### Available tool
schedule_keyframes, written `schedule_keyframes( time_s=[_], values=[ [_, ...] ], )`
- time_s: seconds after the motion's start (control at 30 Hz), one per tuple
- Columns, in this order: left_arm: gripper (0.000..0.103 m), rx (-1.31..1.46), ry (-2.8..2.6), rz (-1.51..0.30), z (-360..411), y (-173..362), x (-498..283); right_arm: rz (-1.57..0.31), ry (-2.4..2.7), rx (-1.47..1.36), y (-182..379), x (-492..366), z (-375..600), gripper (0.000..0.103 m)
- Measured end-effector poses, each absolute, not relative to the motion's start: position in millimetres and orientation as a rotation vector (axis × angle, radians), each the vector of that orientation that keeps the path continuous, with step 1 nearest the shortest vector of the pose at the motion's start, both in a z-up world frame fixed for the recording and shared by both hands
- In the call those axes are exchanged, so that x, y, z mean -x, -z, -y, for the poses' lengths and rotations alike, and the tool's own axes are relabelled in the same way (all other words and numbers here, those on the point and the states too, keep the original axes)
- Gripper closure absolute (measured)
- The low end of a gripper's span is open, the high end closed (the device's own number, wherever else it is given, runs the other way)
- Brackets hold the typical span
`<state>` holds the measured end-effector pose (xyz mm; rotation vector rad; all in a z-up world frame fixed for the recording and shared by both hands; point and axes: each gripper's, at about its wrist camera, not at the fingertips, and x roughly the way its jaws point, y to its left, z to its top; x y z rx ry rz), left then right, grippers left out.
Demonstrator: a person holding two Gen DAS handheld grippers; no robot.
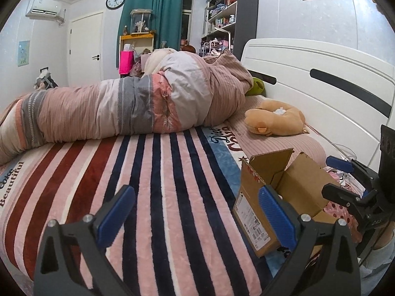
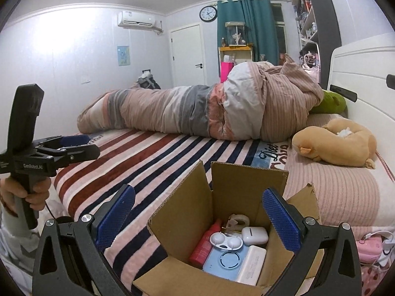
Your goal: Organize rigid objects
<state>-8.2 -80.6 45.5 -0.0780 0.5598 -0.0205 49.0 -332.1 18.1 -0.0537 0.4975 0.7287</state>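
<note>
An open cardboard box (image 2: 177, 212) sits on the striped blanket (image 2: 148, 157) of the bed. Inside lie a red bottle (image 2: 203, 244), a white contact-lens case (image 2: 226, 241), a white earbud case (image 2: 254, 234), a white power bank (image 2: 251, 264), a light blue device (image 2: 222, 262) and a tape roll (image 2: 238, 219). My right gripper (image 2: 197, 217) is open and empty, hovering above the box. My left gripper (image 1: 195, 219) is open and empty over the blanket, left of the box (image 1: 259, 204). Each gripper shows in the other's view, the left (image 2: 74, 145) and the right (image 1: 338, 172).
A rolled quilt (image 2: 209, 108) lies across the far side of the bed. A tan plush toy (image 2: 335, 143) and a green cushion (image 2: 330, 101) lie near the white headboard (image 2: 365, 81). A pink object with cables (image 2: 370, 246) lies right of the box. Shelves and a door stand beyond.
</note>
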Motion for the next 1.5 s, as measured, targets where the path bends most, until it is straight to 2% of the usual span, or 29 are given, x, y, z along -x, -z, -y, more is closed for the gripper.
schedule_keyframes(
  time_s=[1.5],
  values=[
    [0.003, 0.061, -0.015, -0.553, 81.9, -45.3, 14.4, -0.496, -0.721, 0.047, -22.3, -48.2, 331.0, 0.000]
  ],
)
